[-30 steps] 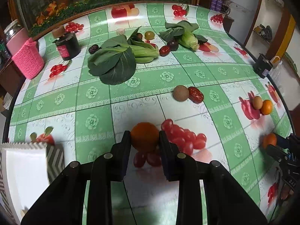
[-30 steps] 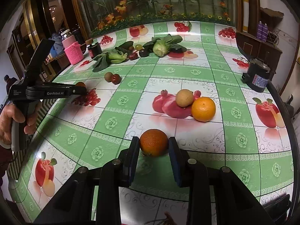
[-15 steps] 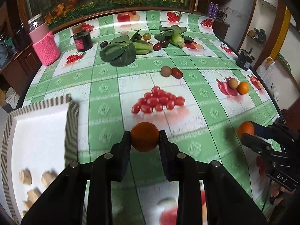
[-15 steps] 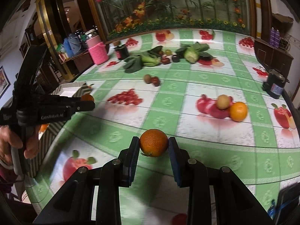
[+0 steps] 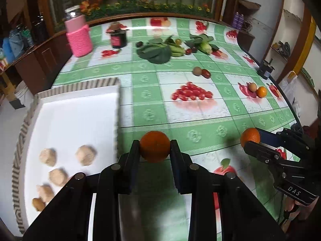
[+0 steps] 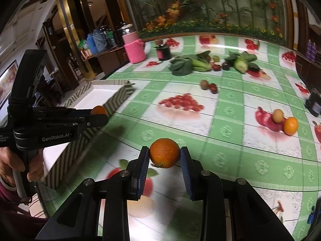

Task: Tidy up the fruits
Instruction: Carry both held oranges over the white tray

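My left gripper (image 5: 154, 147) is shut on an orange (image 5: 154, 146) and holds it above the table just right of the white tray (image 5: 76, 112). The tray has a striped rim and holds several tan fruits (image 5: 86, 155). My right gripper (image 6: 164, 156) is shut on a second orange (image 6: 165, 153), held above the table's near edge; it also shows in the left wrist view (image 5: 250, 137). The left gripper with its orange (image 6: 98, 110) appears at the left of the right wrist view, by the tray's corner (image 6: 118, 96).
On the table lie a third orange (image 5: 262, 91) beside a tan fruit (image 5: 252, 86), a brown fruit and red date (image 5: 201, 72), leafy greens (image 5: 158, 52), a dark jar (image 5: 118, 38), a pink knit-covered container (image 5: 79, 40) and a small black object (image 5: 264, 70).
Both grippers have lifted and pulled back toward the near-left with their oranges. The tray has come further into the left wrist view, and the right gripper has moved closer to it.
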A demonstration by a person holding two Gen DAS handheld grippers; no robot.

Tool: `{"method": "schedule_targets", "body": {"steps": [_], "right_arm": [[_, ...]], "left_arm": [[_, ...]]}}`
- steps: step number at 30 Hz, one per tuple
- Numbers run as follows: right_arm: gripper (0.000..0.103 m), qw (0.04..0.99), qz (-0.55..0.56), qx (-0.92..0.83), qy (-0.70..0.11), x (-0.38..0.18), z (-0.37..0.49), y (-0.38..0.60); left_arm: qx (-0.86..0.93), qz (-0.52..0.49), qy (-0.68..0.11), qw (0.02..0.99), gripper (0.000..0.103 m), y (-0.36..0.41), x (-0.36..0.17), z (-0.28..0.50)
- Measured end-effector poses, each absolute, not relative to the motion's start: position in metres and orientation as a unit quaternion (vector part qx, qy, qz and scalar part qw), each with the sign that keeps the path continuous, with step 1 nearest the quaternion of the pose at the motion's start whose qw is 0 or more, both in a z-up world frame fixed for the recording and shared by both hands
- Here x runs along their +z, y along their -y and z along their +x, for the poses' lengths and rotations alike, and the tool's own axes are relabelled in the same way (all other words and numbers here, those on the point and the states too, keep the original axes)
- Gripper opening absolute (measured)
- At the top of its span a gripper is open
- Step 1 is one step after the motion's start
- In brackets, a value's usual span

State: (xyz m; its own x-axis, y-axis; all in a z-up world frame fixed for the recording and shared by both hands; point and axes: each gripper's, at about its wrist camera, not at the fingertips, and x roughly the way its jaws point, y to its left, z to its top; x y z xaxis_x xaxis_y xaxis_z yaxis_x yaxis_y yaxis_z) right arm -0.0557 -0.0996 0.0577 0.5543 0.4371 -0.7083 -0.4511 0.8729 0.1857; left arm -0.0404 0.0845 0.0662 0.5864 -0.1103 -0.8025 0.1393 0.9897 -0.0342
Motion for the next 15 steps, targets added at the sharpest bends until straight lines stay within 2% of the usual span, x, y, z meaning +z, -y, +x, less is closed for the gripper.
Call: {"method": "schedule_targets", "body": {"steps": [15], "right_arm": [[0.032,0.864,-0.035,0.322,-0.385,0.074,-0.067,0.02]], "left_arm": [[0.015,-0.02,-0.44,0.898,0.027,-0.184,0.078,-0.08]]}}
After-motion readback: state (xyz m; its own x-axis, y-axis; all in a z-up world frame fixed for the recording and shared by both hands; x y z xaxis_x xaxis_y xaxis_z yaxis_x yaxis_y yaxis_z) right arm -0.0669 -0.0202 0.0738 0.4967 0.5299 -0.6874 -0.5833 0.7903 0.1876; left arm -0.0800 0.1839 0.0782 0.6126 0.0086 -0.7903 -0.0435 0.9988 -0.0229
